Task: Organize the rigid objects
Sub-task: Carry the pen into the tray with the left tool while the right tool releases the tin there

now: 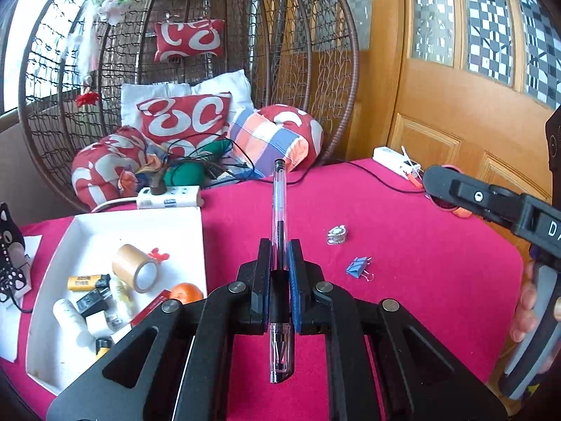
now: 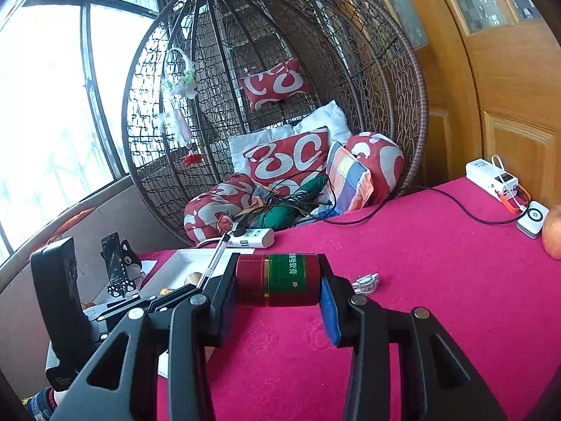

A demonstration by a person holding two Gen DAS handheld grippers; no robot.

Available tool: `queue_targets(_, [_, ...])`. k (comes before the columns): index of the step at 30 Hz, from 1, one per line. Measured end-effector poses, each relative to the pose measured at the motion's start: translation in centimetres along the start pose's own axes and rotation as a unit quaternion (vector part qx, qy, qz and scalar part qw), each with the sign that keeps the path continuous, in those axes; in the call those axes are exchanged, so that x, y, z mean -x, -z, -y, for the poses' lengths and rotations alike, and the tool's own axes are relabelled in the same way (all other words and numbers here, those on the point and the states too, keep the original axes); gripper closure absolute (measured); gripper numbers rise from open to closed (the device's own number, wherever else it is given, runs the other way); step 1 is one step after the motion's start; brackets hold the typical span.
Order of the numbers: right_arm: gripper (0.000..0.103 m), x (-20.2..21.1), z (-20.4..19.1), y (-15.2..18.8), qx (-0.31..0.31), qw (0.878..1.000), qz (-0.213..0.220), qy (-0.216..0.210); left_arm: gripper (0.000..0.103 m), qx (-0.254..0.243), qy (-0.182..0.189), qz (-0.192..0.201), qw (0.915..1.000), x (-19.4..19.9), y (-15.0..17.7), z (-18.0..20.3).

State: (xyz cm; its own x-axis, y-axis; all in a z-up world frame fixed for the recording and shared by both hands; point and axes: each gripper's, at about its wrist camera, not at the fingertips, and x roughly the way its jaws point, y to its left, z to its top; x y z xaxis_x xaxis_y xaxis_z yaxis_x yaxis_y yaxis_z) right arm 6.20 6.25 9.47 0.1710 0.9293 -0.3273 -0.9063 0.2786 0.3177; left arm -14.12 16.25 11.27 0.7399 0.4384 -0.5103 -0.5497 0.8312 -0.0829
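Between the fingers of the left tool [image 1: 279,280] a clear pen [image 1: 279,245] is clamped at its black grip, its length running straight along them, cap end past the tips, point toward the camera. Left of it on the pink counter [image 1: 403,245] sits a white tray [image 1: 182,224] holding a tape roll [image 1: 135,268] and other small items; a blue binder clip [image 1: 359,268] lies loose to the right. The right tool [image 2: 278,280] is clamped on a red-and-green can [image 2: 278,280], lying crosswise above the counter.
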Motion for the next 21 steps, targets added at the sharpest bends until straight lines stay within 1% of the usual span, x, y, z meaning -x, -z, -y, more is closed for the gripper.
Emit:
queue_targets(11, [0.063, -1.0, -3.9, 0.5, 0.038, 0.999, -0.020, -0.020, 0.095, 0.037, -0.009, 0.020, 0.9991, 2.9, 0.5, -2.8])
queue_targets(21, [0.063, -2.4, -6.9, 1.2, 0.061, 0.997, -0.042, -0.032, 0.095, 0.072, -0.026, 0.029, 0.9967, 4.6, 1.4, -6.5])
